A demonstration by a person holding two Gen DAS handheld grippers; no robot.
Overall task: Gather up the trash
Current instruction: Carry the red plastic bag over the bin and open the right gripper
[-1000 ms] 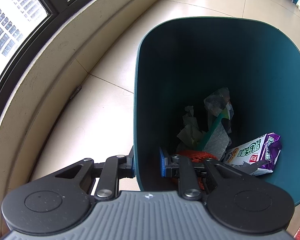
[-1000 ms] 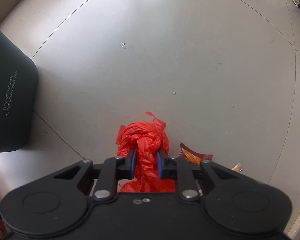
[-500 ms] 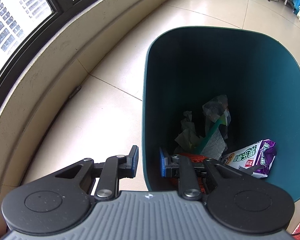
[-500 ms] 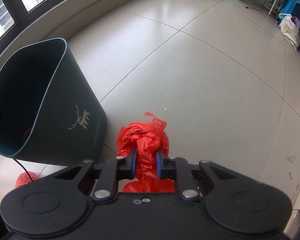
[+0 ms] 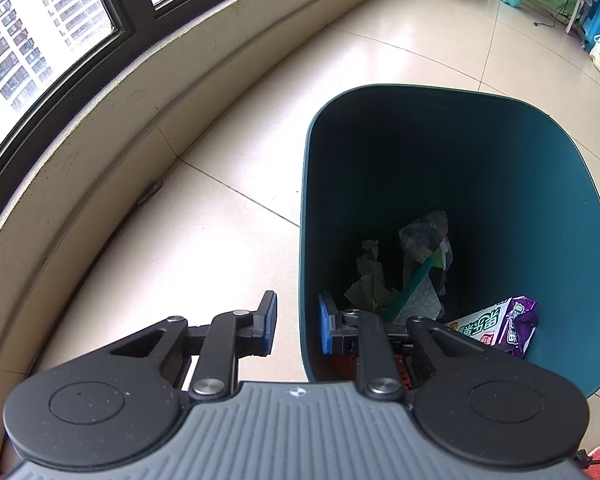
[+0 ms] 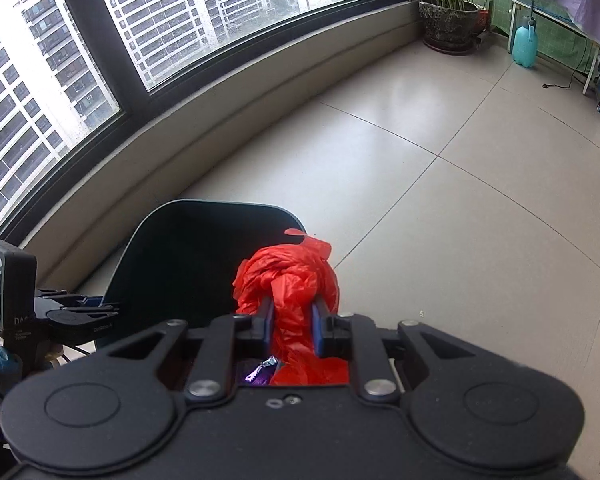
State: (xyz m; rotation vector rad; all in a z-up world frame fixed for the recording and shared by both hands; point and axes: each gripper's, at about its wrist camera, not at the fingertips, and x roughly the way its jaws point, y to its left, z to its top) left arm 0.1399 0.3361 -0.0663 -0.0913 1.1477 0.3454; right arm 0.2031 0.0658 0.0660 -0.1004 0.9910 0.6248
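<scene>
Left wrist: my left gripper (image 5: pixel 298 322) gapes astride the rim of one teal bin (image 5: pixel 580 216); one purple snack pack (image 5: pixel 500 326) inside, print unreadable | Right wrist: my right gripper (image 6: pixel 292 326) pinches one red plastic bag (image 6: pixel 290 276), apparently over the bin (image 6: pixel 172 256)

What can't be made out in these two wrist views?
- Left wrist: the bottom of the teal bin is hidden by the trash and the left hand-held gripper; whether the pads touch the rim is unclear.
- Left wrist: the small print on the purple snack wrapper is too small to read.
- Right wrist: the lower part of the red plastic bag is hidden by the right hand-held gripper.
</scene>
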